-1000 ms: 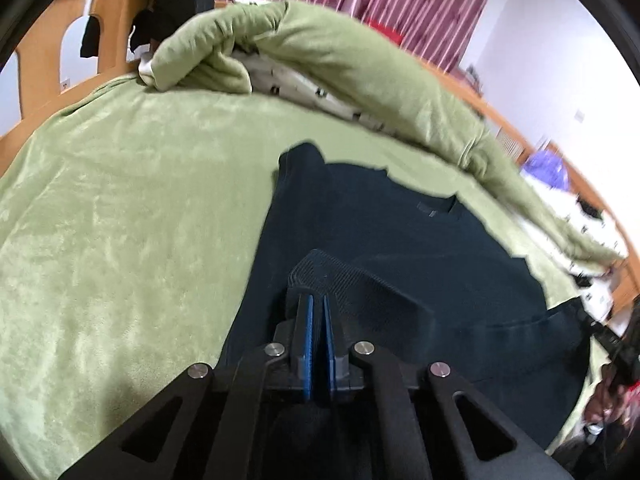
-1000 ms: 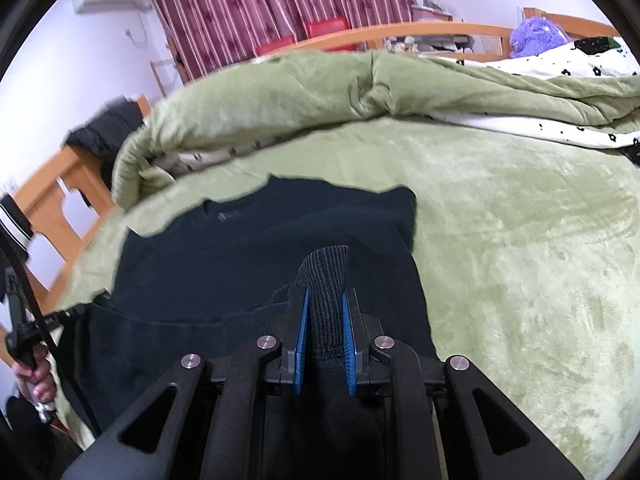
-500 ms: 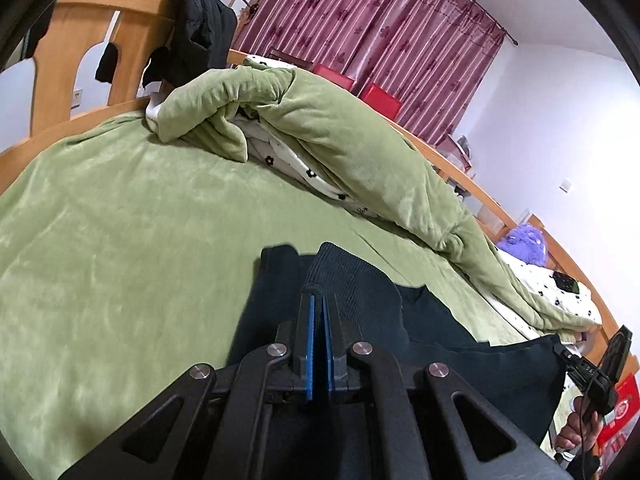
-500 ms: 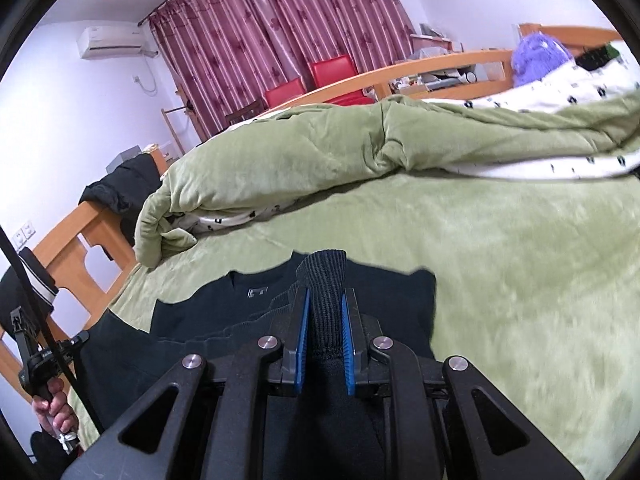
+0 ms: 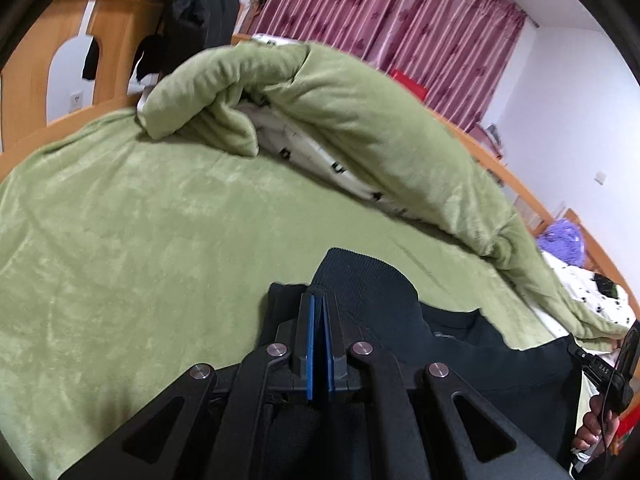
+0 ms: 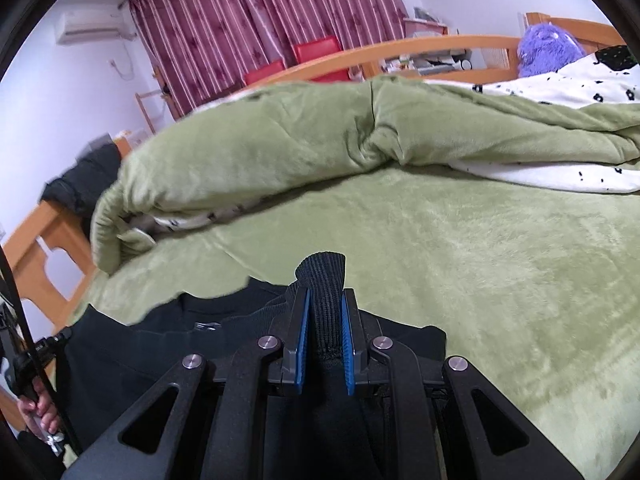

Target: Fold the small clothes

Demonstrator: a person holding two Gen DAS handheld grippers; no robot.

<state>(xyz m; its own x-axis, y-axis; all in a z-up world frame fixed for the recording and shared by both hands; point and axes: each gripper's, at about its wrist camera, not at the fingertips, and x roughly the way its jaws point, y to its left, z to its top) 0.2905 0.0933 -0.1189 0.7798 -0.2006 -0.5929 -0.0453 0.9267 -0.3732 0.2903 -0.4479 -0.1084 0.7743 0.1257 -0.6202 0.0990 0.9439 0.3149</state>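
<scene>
A black sweater (image 5: 492,364) lies on the green bed cover (image 5: 140,240). My left gripper (image 5: 319,300) is shut on the sweater's ribbed hem (image 5: 360,280), which stands up past the blue pads. My right gripper (image 6: 324,300) is shut on another part of the ribbed hem (image 6: 324,276) and holds it above the rest of the sweater (image 6: 160,344). The collar with its label (image 6: 206,325) shows at the left of the right wrist view. The lower sweater is hidden under both grippers.
A rolled green quilt (image 5: 360,120) with a white dotted lining lies across the far side of the bed. A wooden headboard (image 5: 116,12) with a black jacket (image 5: 196,4) stands at the far left. A purple plush toy (image 6: 548,48) sits at the far right.
Both grippers have carried the ribbed hem forward over the sweater toward the collar. Less of the sweater's body shows ahead of the fingers now.
</scene>
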